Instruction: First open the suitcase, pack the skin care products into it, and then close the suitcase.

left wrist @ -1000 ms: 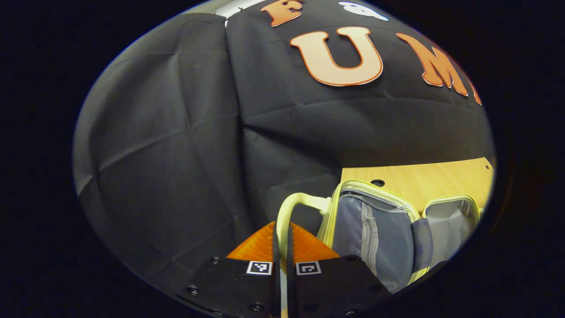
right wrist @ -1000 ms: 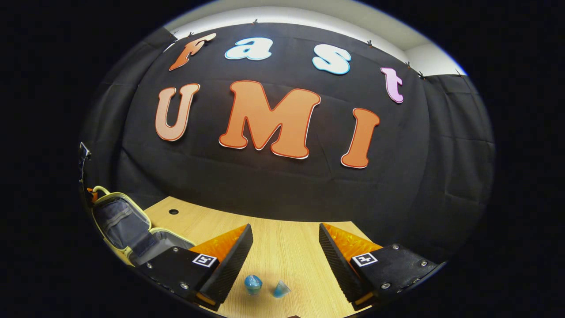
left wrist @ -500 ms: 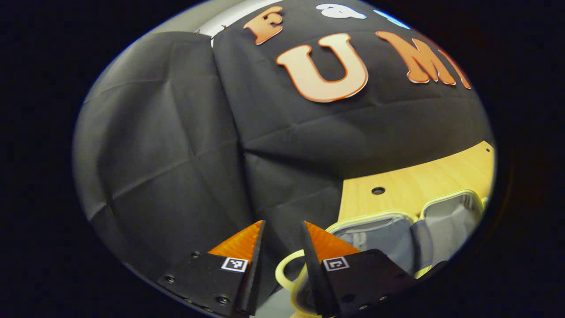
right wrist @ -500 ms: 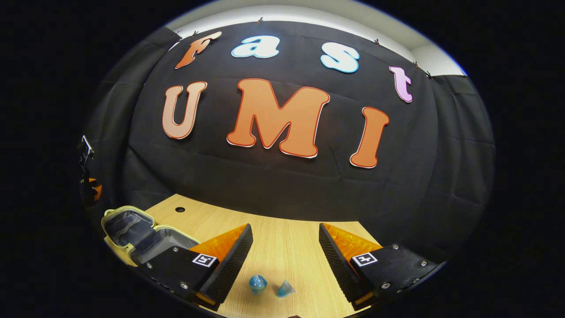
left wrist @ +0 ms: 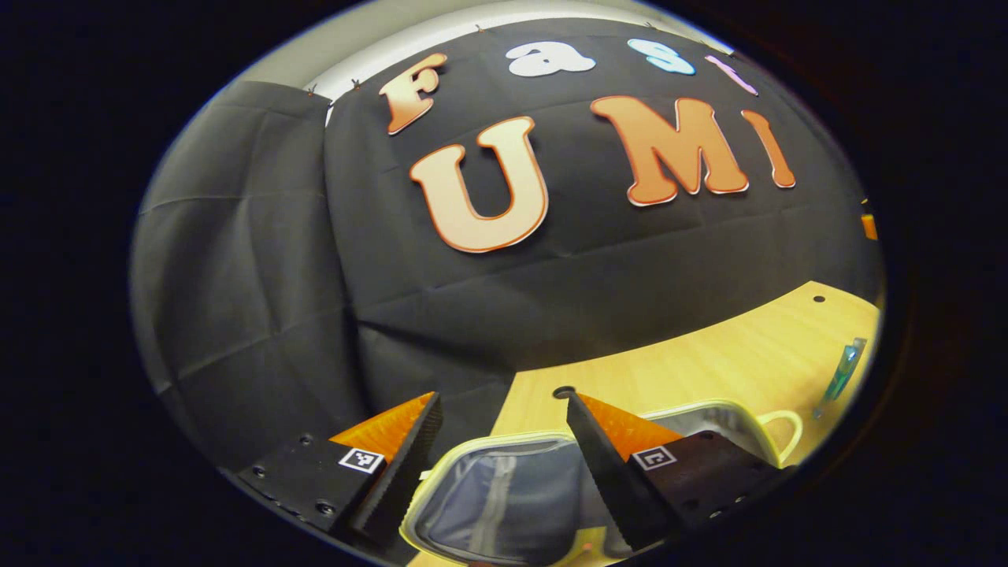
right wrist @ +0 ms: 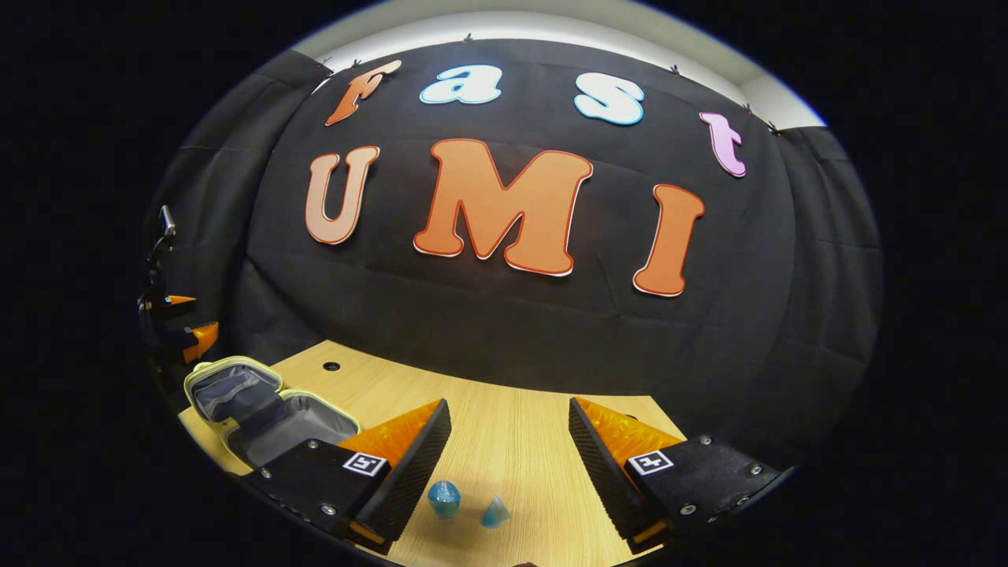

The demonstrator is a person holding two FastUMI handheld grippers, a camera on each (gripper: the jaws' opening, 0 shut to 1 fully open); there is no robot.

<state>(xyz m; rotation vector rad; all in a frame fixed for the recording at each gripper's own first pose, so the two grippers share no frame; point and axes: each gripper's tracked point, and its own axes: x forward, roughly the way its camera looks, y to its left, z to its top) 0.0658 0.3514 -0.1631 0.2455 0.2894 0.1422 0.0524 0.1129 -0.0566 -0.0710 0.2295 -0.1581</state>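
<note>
Now the suitcase point(right wrist: 252, 405) lies open at the left end of the desk point(right wrist: 504, 441), lid laid flat beside the base, so the step in hand looks to be packing. Two small blue skin care products point(right wrist: 445, 498) stand on the desk near its front edge, close together but apart; from the left gripper view a slim tube point(left wrist: 843, 370) lies toward the desk's right side, well apart from the case.

Your right gripper point(right wrist: 508, 465) is spread wide and holds nothing; the two blue items sit between and just ahead of its fingers, the rounded one nearer the left finger. Your left gripper point(left wrist: 504, 465) is likewise spread and empty, poised over the open lid.

Expect the blue pieces to be light, hard and probably smooth, so liable to tip or skid if nudged. Take one at a time across its widest part, low on the body. The case lining looks soft and should cushion a gentle drop.
</note>
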